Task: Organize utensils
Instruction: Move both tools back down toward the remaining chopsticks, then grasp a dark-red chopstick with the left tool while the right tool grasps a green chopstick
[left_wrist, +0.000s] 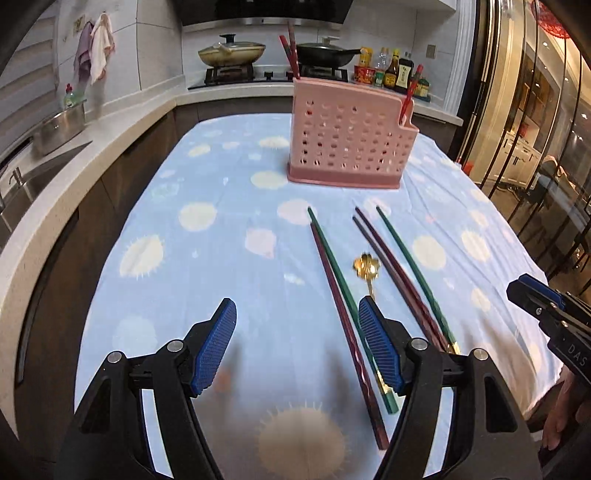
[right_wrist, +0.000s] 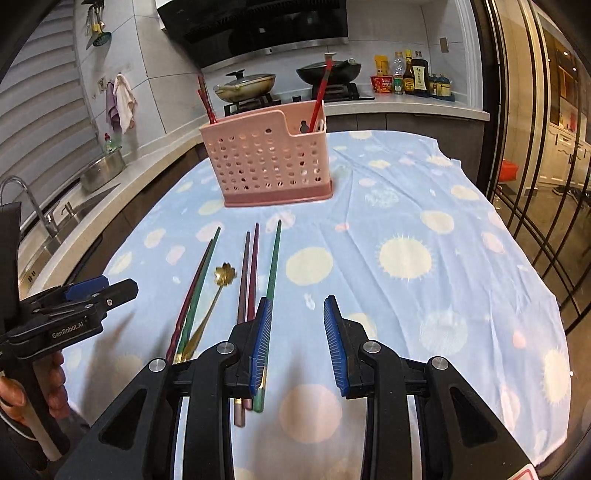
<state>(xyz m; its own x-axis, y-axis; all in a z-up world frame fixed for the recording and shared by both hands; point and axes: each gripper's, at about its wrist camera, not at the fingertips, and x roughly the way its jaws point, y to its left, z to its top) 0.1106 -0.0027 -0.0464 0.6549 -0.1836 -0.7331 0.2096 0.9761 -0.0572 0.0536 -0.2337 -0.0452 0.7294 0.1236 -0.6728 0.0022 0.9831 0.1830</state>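
A pink perforated utensil holder (left_wrist: 349, 142) (right_wrist: 271, 166) stands at the far middle of the table and holds red chopsticks (left_wrist: 290, 51) (right_wrist: 317, 94). Several chopsticks lie on the blue cloth: a maroon and green pair (left_wrist: 334, 280) (right_wrist: 195, 288), a dark pair (left_wrist: 391, 266) (right_wrist: 249, 273) and one green chopstick (left_wrist: 410, 266) (right_wrist: 274, 258). A gold flower-headed spoon (left_wrist: 366, 267) (right_wrist: 221, 282) lies between them. My left gripper (left_wrist: 297, 319) is open and empty, left of the chopsticks. My right gripper (right_wrist: 297, 321) is open and empty, right of them.
The table carries a blue cloth with pale spots (left_wrist: 207, 236) (right_wrist: 424, 258). A counter with a sink (left_wrist: 22, 184) and a steel pot (left_wrist: 61, 127) runs along the left. A stove with pans (left_wrist: 232, 51) and sauce bottles (left_wrist: 395, 72) stand behind. Glass doors (right_wrist: 546, 147) are on the right.
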